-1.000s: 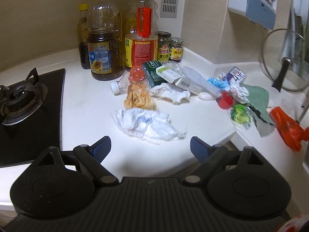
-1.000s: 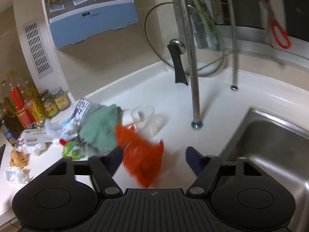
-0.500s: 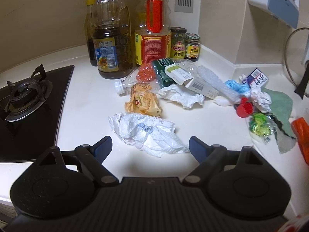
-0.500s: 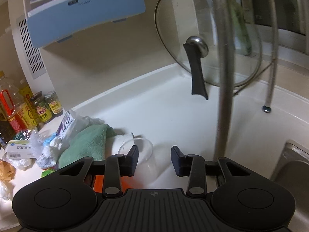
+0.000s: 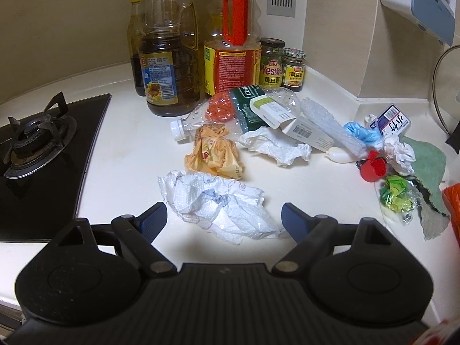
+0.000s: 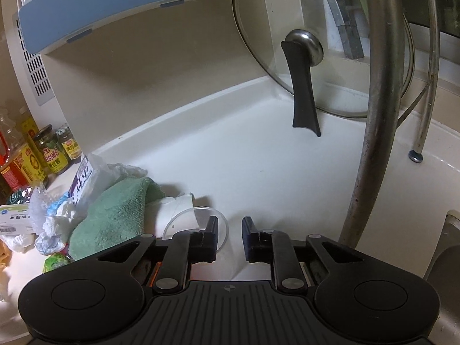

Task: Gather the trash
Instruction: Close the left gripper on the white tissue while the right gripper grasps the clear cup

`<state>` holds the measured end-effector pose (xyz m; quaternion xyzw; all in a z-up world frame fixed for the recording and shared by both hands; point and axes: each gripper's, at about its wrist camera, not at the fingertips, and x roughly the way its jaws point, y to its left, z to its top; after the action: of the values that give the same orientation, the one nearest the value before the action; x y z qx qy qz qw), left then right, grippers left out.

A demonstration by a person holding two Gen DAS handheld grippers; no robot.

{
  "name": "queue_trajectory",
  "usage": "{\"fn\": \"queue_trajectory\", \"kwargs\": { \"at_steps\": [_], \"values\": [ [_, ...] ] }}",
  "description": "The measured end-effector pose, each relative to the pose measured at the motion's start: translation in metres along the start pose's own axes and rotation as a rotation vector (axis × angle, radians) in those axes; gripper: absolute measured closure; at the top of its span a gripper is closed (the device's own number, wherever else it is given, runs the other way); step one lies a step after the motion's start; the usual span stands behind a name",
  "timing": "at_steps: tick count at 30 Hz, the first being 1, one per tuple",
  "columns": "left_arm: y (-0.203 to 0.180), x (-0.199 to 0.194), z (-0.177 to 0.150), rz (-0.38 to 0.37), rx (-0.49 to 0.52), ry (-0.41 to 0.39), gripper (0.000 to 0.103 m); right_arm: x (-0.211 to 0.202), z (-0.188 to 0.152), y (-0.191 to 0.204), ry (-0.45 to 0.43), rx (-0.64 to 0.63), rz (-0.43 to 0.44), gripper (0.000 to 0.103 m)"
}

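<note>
White countertop (image 5: 123, 155) carries a scatter of trash between the stove (image 5: 37, 143) and the sink; the left gripper (image 5: 222, 215) hangs with jaws wide apart and empty, a crumpled white paper towel (image 5: 212, 201) lying just ahead between the fingertips; an orange wrapper (image 5: 214, 155) sits beyond it, near a small carton (image 5: 299, 126); the right gripper (image 6: 229, 230) is closing, jaws narrow, the rim of a clear plastic cup (image 6: 198, 221) between them though contact is unclear; a green cloth (image 6: 115, 215) lies beside the cup.
</note>
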<state>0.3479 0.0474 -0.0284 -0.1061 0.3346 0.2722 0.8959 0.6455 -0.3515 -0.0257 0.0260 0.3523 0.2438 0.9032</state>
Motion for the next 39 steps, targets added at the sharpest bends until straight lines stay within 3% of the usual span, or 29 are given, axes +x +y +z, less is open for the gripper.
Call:
{"fn": "queue_trajectory", "kwargs": {
  "at_steps": [4,17,29,32,35,39],
  "values": [
    [0.0,0.004,0.001,-0.012,-0.004,0.007,0.018,0.001,0.0,0.0,0.005,0.001,0.006,0.099],
    [0.002,0.024,-0.001,-0.046,-0.033,0.045,0.017,-0.038,0.003,0.019,-0.116,-0.011,-0.033,0.1],
    [0.019,0.065,0.001,0.016,-0.149,0.079,0.015,-0.064,-0.002,0.039,-0.142,0.005,-0.018,0.1],
    [0.025,0.071,-0.002,0.003,-0.151,0.064,0.022,-0.065,-0.005,0.042,-0.134,0.015,-0.014,0.1],
    [0.029,0.072,-0.004,-0.015,-0.13,0.044,0.044,-0.068,-0.01,0.046,-0.128,0.022,-0.005,0.1],
    [0.034,0.069,-0.005,-0.04,-0.102,0.023,0.064,-0.072,-0.015,0.054,-0.124,0.022,0.009,0.1]
  ]
}}
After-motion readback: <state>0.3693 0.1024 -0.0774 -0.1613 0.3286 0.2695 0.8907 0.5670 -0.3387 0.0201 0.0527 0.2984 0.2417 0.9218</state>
